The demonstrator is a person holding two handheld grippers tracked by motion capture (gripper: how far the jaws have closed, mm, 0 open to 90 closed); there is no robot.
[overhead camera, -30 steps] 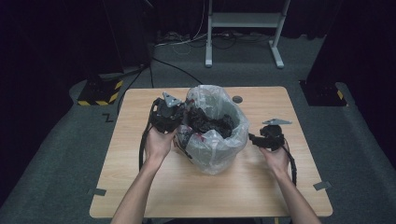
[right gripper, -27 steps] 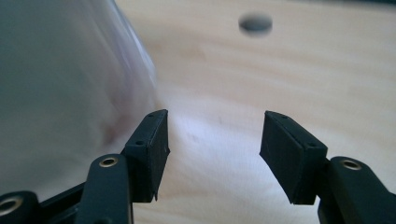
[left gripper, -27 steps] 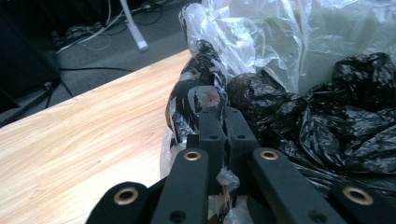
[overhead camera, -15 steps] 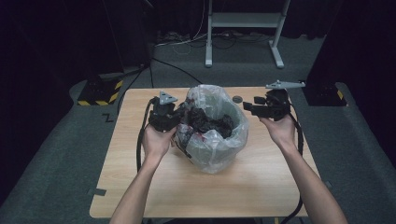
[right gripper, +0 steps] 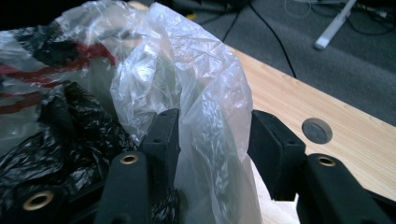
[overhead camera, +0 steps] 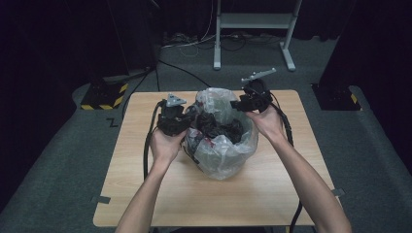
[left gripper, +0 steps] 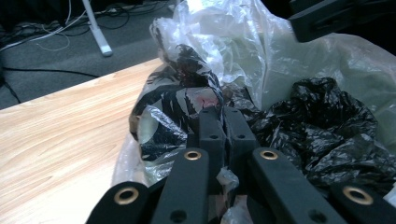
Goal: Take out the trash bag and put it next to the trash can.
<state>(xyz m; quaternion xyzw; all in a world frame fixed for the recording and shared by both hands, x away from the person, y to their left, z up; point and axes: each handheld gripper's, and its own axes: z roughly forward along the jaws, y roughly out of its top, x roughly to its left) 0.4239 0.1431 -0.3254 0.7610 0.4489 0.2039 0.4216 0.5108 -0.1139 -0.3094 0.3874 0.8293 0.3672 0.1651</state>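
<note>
Right gripper view: right gripper [right gripper: 212, 140] jaws spread, straddling the bag [right gripper: 196, 93] rim's far-right fold. Left gripper [left gripper: 223, 135] jaws pinch the bag's left rim.

No brand, label or number can be read anywhere. The one letter-like sign is a dark mark [overhead camera: 112, 123] shaped like a Z on the grey floor [overhead camera: 58, 160], just off the far left corner of the counter [overhead camera: 145, 194].
</note>
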